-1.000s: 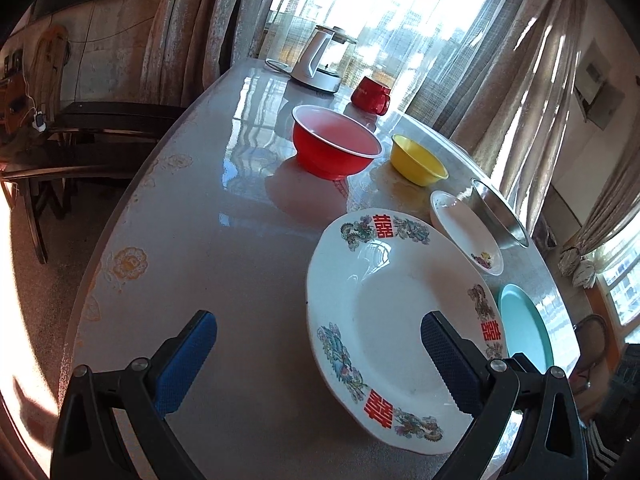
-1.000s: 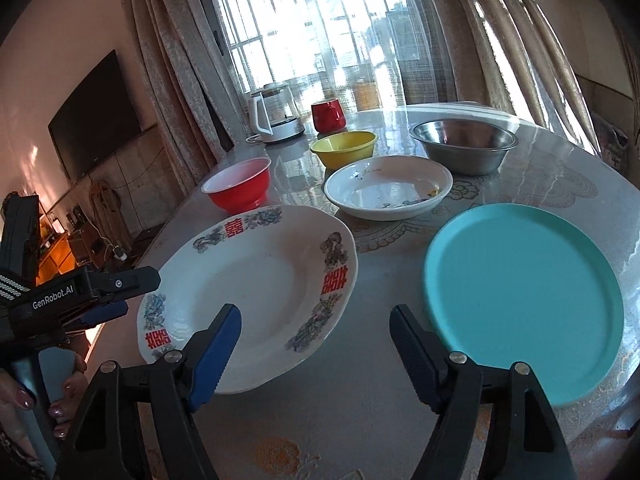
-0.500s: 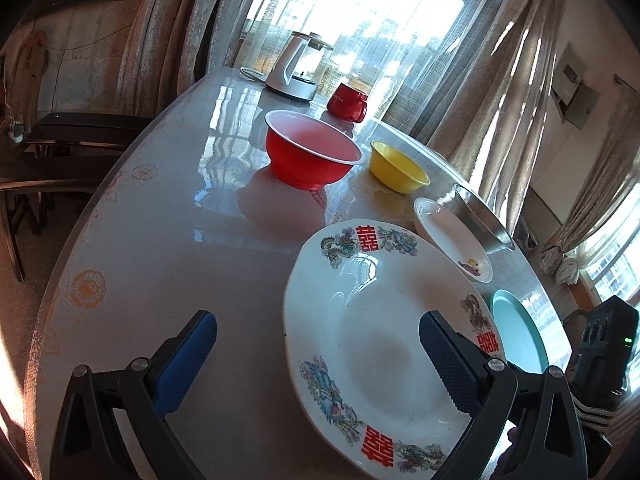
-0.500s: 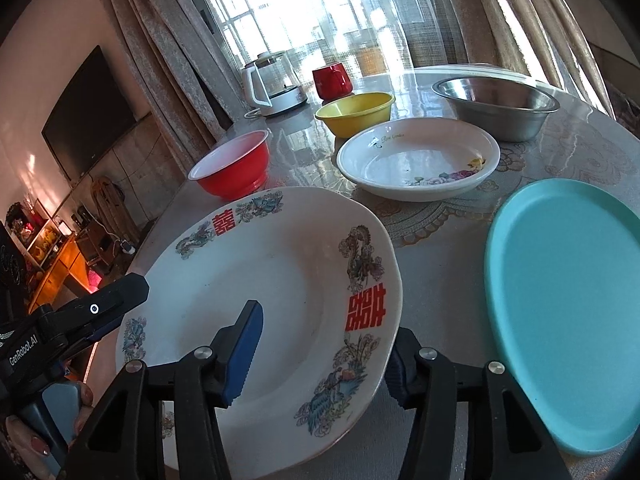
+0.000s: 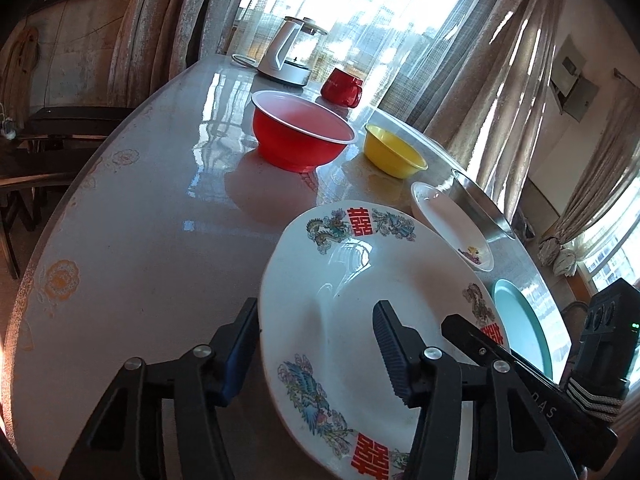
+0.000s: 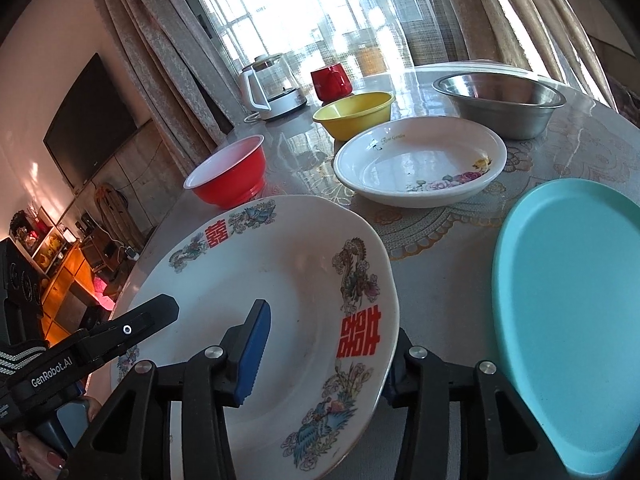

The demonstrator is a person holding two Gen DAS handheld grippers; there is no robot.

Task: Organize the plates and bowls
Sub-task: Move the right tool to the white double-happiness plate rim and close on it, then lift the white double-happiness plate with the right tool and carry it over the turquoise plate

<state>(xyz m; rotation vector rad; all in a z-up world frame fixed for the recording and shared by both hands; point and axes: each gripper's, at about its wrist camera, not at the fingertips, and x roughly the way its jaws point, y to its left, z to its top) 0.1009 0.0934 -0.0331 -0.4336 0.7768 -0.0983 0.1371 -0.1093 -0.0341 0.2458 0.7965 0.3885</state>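
Closing tongs: left tongs (image 5: 316,354) and right tongs (image 6: 324,354) each straddle a rim, narrowing, pads not visibly pressing.
Plate: large white dragon-patterned plate (image 6: 288,280) rests on the bench (image 5: 140,240), flanked for a two-sided lift, probably.

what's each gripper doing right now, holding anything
Left gripper: closing on the near left rim of the big patterned plate, rim between its jaws.
Right gripper: closing on the same plate's right rim; firm grip cannot be told.
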